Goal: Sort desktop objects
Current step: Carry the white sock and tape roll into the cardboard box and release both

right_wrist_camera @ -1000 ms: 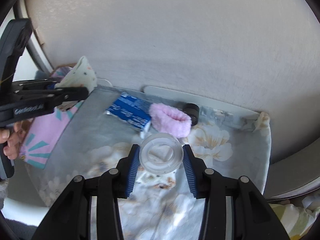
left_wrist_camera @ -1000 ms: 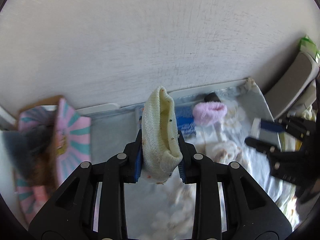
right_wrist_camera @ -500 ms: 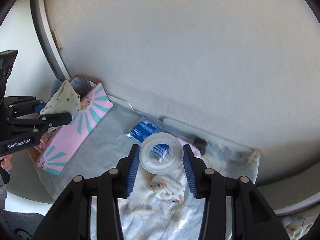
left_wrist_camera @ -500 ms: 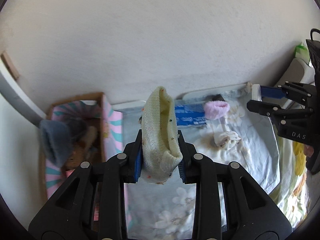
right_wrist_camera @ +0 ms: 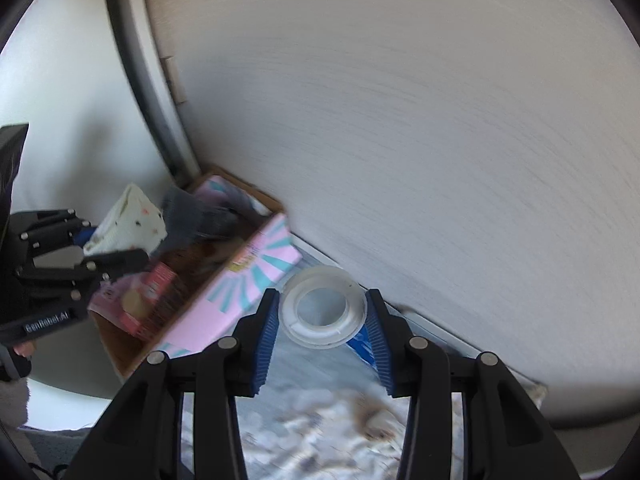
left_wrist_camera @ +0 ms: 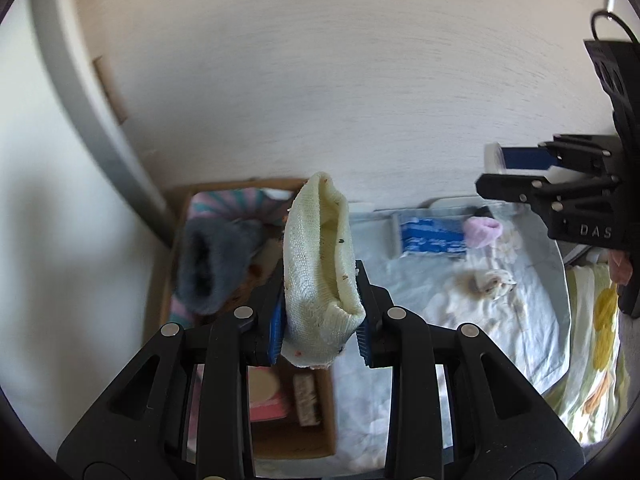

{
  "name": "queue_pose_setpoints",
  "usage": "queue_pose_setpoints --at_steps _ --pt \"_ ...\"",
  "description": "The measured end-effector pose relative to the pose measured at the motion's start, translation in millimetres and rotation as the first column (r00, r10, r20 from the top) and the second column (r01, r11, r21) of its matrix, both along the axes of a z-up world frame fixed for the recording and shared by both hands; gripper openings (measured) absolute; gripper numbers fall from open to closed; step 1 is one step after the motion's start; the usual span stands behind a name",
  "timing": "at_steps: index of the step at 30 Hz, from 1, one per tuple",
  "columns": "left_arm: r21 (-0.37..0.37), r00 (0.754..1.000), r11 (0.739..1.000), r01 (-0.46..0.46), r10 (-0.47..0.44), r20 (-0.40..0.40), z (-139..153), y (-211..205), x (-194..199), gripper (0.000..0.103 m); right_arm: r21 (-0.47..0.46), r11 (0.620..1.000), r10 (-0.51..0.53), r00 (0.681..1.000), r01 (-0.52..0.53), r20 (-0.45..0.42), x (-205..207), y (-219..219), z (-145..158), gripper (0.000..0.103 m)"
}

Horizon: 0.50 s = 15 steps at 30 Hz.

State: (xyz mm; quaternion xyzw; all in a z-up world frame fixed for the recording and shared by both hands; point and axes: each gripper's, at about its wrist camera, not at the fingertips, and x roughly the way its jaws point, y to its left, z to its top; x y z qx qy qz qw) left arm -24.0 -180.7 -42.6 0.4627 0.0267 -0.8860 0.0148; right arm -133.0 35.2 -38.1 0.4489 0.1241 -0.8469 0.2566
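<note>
Left gripper (left_wrist_camera: 320,312): jaws nearly closed, pinching 1 cream sock (left_wrist_camera: 320,256) at its toe end, cuff standing up. It hung over the near edge of the cardboard box (left_wrist_camera: 160,280).

Right gripper (right_wrist_camera: 322,340): jaws partway open, clamped on 1 clear tape roll (right_wrist_camera: 323,307), held above the cloth beside the box's pink-striped wall (right_wrist_camera: 248,276).

Progress, judged: sorting was under way, not finished. The box already held 1 grey sock (left_wrist_camera: 208,268), 1 pink packet (left_wrist_camera: 266,394) and what looked like 1 brown brush (left_wrist_camera: 306,400), though blur made that last one uncertain. The 2 carried items were not yet dropped in.

Left on the floral cloth (left_wrist_camera: 460,340): 1 blue packet (left_wrist_camera: 432,236), 1 pink fluffy item (left_wrist_camera: 482,232), 1 dark object behind it, mostly hidden. A brownish patch on the cloth could be print or stain.

Count: 2 grippers, 2 socks, 1 tape roll, 1 box, 3 items probably pending.
</note>
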Motion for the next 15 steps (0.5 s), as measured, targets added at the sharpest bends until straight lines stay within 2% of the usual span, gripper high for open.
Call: queue_pose_setpoints --at_steps 8,15 --pt "0.031 0.995 0.995 -0.092 0.091 0.030 -14.7 -49.9 32.1 0.026 0.003 0.989 0.147 0.989 -0.148 0.027 -5.8 -83.1 -6.1 0.040" --pt "0.068 0.990 0.990 -0.127 0.122 0.073 -32.7 -75.2 46.8 0.026 0.032 0.966 0.252 0.962 -0.256 0.108 -6.4 -150.3 -38.1 0.040"
